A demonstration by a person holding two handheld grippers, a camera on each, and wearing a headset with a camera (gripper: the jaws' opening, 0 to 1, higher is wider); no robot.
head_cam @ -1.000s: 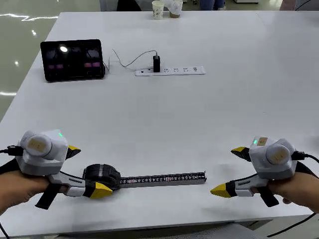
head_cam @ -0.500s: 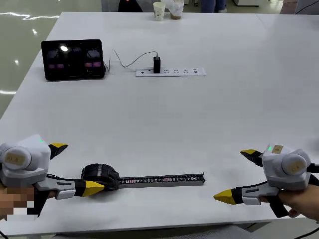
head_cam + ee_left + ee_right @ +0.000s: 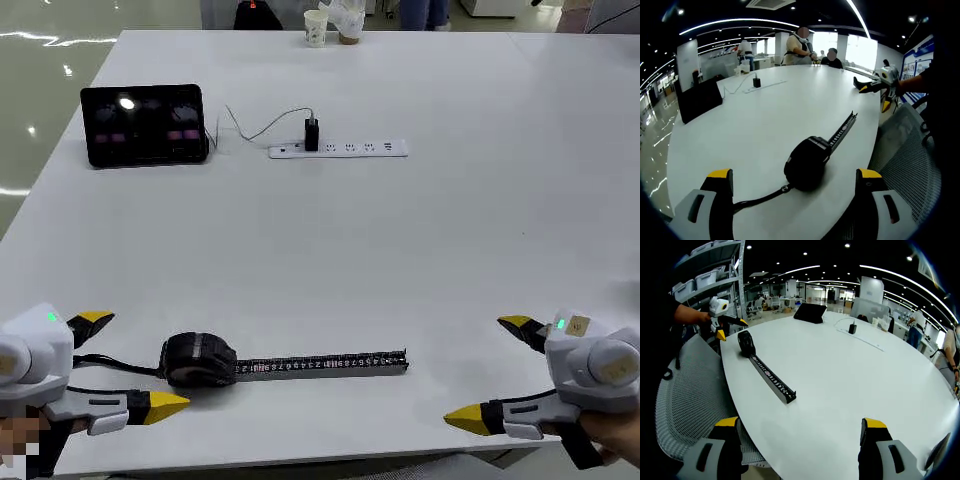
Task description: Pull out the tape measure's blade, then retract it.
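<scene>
The right gripper (image 3: 797, 424) has its two yellow-tipped jaws spread wide, with nothing between them. On the white table (image 3: 855, 385), the tape measure (image 3: 745, 343) lies near the edge, its blade (image 3: 771, 378) extended flat toward the camera. The left gripper (image 3: 731, 329) is near the case, jaws apart. A tablet (image 3: 810, 312) stands farther back.

The left gripper (image 3: 130, 360) and right gripper (image 3: 490, 370) match: rounded white bodies, each with a small green light (image 3: 50, 318), and pale grey jaws tipped yellow. The right one carries a tan sticker (image 3: 578, 325).
</scene>
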